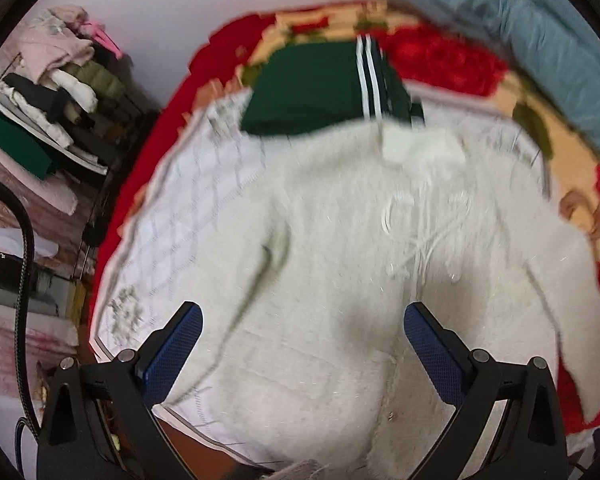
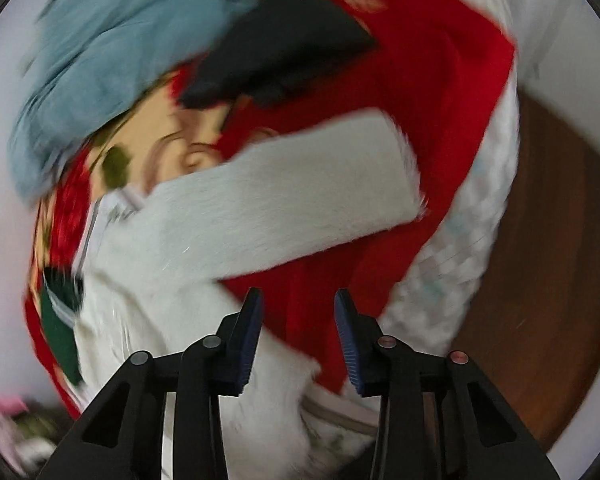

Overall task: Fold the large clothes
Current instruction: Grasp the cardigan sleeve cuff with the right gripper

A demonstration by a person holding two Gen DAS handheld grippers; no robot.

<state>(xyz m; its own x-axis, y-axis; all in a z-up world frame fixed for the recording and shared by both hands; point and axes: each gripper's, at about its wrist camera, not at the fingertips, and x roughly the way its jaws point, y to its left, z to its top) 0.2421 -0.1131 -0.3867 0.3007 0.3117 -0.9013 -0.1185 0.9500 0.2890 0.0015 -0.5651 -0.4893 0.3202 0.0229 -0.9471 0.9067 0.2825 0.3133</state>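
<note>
White sweater point(image 1: 340, 240): lying spread across the bed point(image 1: 188, 184), one sleeve point(image 2: 300, 184) reaching over the red blanket point(image 2: 440, 80).
Left gripper point(image 1: 303, 354): fingers gaping wide, gripping nothing.
Right gripper point(image 2: 299, 340): fingers standing partly open, gripping nothing.
Green garment point(image 1: 312, 88): lying folded near the bed's far edge.

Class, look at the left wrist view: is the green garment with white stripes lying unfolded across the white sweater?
No. The green garment lies folded beyond the white sweater, at its far edge.

1 fluffy white sweater point(image 1: 340, 264) w/ 1 sleeve point(image 2: 300, 196) showing in right view, 1 folded green garment point(image 1: 320, 92) w/ 2 white stripes, 1 blue blanket point(image 1: 540, 36), 1 quilted white mat point(image 1: 196, 200), 1 clothes pile point(image 1: 56, 92), 2 grippers: left point(image 1: 304, 344), right point(image 2: 299, 340)
</note>
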